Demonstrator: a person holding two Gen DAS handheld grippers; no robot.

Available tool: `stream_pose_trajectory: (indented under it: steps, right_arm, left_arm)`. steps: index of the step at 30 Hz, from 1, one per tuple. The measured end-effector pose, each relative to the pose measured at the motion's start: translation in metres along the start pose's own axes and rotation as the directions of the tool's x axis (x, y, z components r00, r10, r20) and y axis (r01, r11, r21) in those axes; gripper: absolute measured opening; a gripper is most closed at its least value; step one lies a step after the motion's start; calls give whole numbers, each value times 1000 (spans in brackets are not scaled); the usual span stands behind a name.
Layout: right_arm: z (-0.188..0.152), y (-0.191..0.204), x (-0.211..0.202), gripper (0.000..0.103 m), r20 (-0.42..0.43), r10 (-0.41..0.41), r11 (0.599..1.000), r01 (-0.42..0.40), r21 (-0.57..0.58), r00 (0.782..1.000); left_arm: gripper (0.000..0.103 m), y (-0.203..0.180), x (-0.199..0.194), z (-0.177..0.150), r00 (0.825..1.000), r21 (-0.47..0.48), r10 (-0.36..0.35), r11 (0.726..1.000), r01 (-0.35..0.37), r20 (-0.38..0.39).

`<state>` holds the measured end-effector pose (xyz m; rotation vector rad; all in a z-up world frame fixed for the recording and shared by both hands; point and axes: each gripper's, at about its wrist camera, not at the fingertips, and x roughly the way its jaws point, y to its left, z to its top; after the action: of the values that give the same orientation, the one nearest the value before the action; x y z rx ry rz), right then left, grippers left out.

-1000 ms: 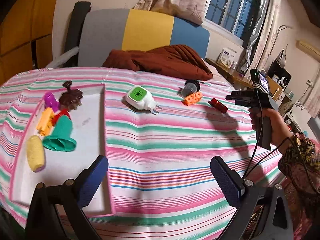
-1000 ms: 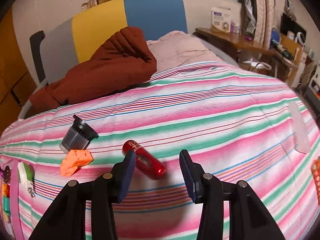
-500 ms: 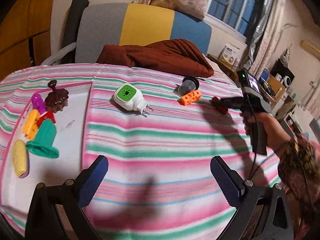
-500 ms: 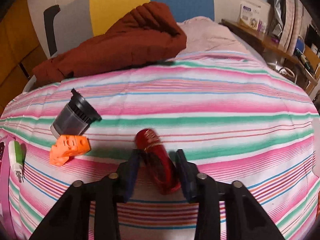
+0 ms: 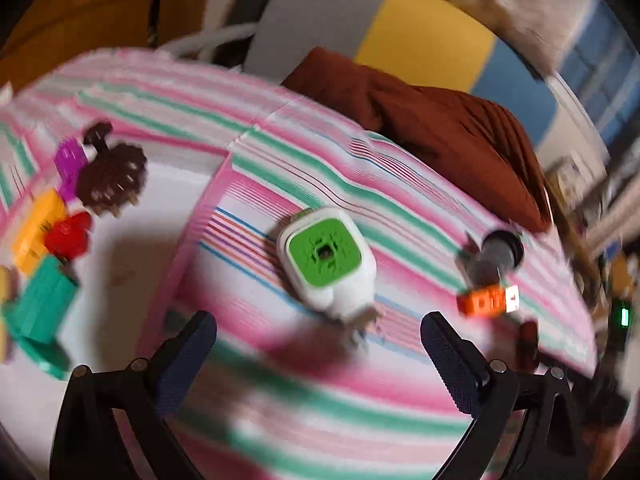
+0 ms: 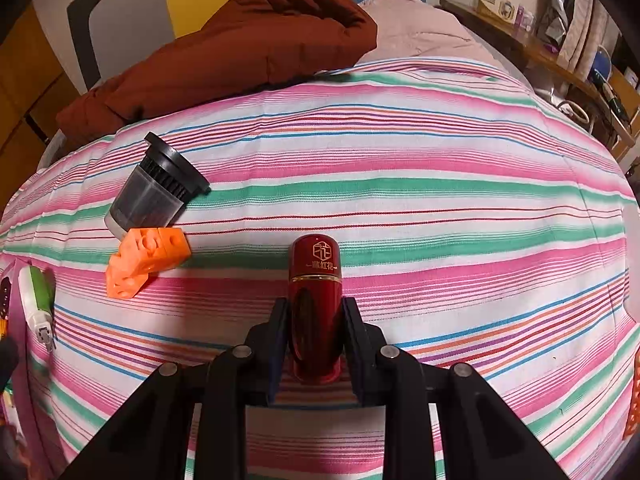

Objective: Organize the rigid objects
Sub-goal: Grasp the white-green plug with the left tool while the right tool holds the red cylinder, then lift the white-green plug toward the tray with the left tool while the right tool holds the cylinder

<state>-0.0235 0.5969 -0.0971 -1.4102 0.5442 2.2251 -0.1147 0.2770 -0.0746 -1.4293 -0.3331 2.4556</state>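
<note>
While clamped, right gripper (image 6: 315, 330) jaws pinch red vial (image 6: 315, 304) | left gripper (image 5: 318, 354) jaws wide, empty

Left wrist view: looks steeply down, blurred, from above the near edge of the striped bed (image 5: 320, 412), close over the white-and-green plug (image 5: 326, 260). Right wrist view: looks steeply down, very close to the striped bed (image 6: 440, 184). Shared: the orange block (image 5: 486, 304) (image 6: 148, 258), dark cup (image 5: 496, 256) (image 6: 154, 192) and plug (image 6: 36, 300).
</note>
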Motion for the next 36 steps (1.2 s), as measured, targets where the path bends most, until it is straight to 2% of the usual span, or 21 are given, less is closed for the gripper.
stream_pose_trajectory:
  steps: [3, 8, 11, 12, 14, 15, 16, 22, 28, 33, 36]
  right_arm:
    - [0, -2, -1, 26, -6, 9, 1000, -9, 11, 1000]
    - [-1, -5, -2, 26, -13, 19, 999, -18, 34, 1000]
    - [-3, -5, -4, 26, -16, 18, 999, -17, 36, 1000]
    - [-4, -5, -5, 26, -17, 17, 999, -16, 36, 1000]
    - [-5, -5, -5, 26, -19, 16, 999, -15, 36, 1000]
    - [-5, -5, -5, 26, -19, 15, 999, -15, 36, 1000]
    - [-5, -5, -5, 26, -19, 16, 999, -15, 37, 1000]
    - [-6, -7, -9, 26, -22, 17, 999, -17, 35, 1000]
    - [-11, -11, -14, 26, -9, 37, 998, -36, 58, 999]
    - [-20, -13, -21, 25, 3, 35, 997, -35, 62, 999]
    - [-22, -23, -25, 25, -1, 82, 990, -82, 117, 997]
  left_arm:
    - [103, -1, 14, 6, 998, -52, 62, 997, -61, -1]
    - [98, -11, 22, 13, 996, 16, 69, 997, -70, 57]
    - [82, -17, 31, 15, 995, 76, 81, 993, -85, 57]
    - [70, -18, 36, 15, 996, 98, 72, 992, -76, 44]
    - [67, -25, 38, 13, 995, 163, 74, 983, -84, 70]
    - [58, -26, 38, 12, 994, 190, 65, 979, -80, 84]
    - [55, -26, 38, 11, 994, 215, 53, 974, -72, 92]
    - [54, -18, 34, 4, 993, 231, -6, 973, -22, 118]
    - [54, -4, 16, -19, 990, 241, -58, 970, 26, 126]
    - [54, -4, 1, -40, 987, 321, -80, 947, 30, 142]
    - [54, -8, -11, -56, 982, 391, -98, 920, 28, 162]
